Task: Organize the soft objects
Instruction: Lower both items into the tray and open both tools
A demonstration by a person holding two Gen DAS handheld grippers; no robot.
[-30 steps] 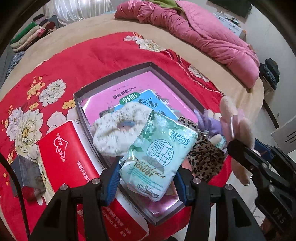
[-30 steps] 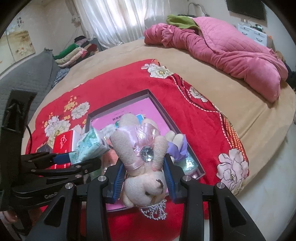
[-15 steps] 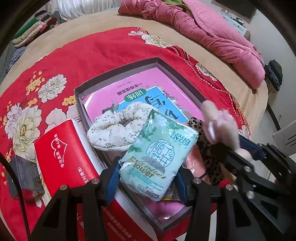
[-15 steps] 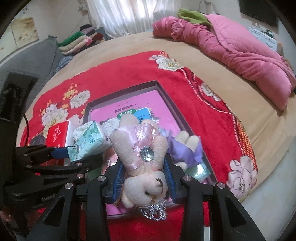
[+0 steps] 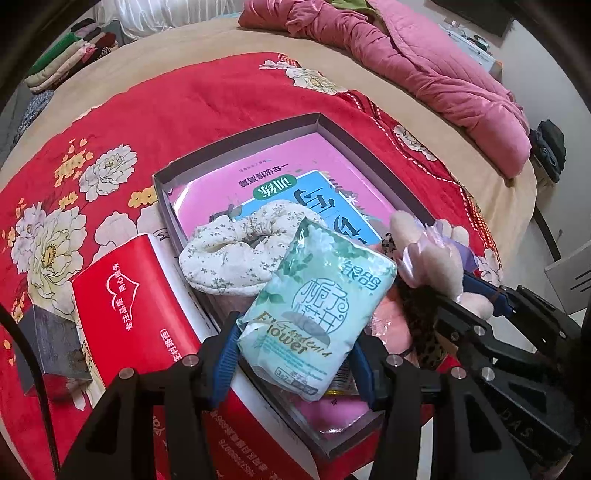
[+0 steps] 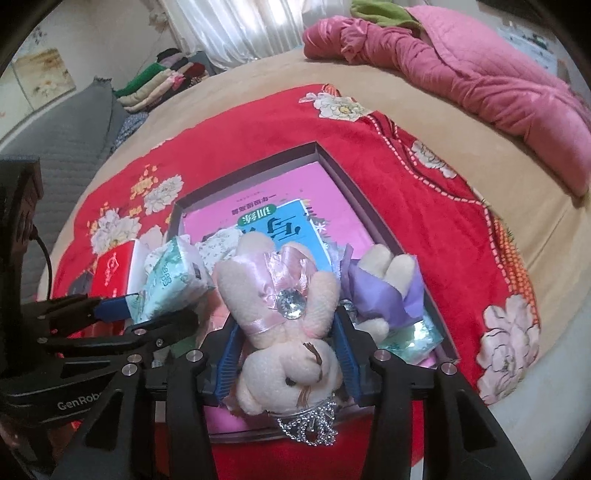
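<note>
While the left hand-held gripper pinches the tissue pack at lower centre, the right hand-held gripper, jaws just widened yet flanking the plush bunny, hangs over the box, bunny head-down, axis along the fingers.

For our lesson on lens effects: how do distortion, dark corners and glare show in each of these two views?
Left wrist view: fisheye bends the bed edge into a curve, black vignette fills the corners, the tissue pack stays sharp. Right wrist view: same curving and dark corners, the curtain is blown out white, the plush bunny stays sharp.
</note>
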